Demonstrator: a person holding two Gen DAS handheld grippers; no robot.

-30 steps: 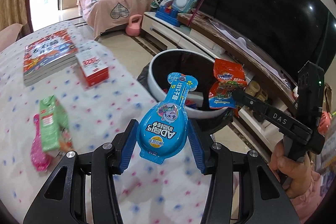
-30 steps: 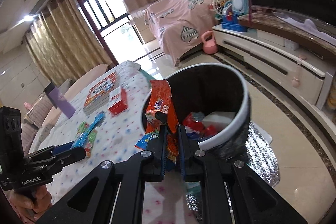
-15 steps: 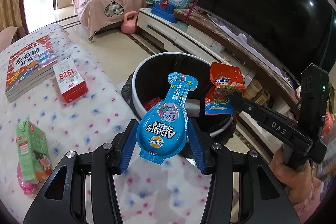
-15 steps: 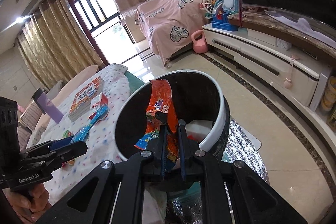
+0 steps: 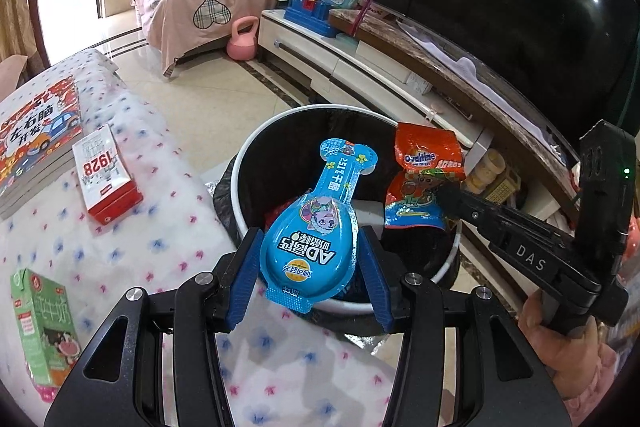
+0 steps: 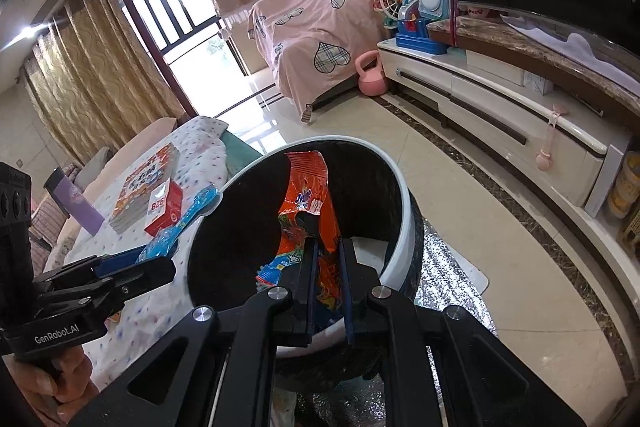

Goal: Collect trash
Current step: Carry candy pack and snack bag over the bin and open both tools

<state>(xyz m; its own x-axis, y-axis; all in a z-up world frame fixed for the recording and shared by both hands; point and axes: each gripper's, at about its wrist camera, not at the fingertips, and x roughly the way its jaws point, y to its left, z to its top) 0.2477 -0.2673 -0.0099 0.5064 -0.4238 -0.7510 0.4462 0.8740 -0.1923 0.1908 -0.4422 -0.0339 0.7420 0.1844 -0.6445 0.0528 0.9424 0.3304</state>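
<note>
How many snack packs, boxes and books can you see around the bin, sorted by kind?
Snack packs held in tongs: 2, the blue cheese pack and the orange Ovaltine pack.
Boxes on the table: 2, the red-and-white box and the green carton.
Book stacks: 1.
Total: 5.

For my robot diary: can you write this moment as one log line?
left gripper: holds blue pack | right gripper: holds orange wrapper | both over bin

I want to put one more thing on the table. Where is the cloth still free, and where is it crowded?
Free: the dotted cloth between the red 1928 box and the left gripper, and the stretch from the green carton toward that gripper. Crowded: the far left, where the book stack and box lie close together.
</note>
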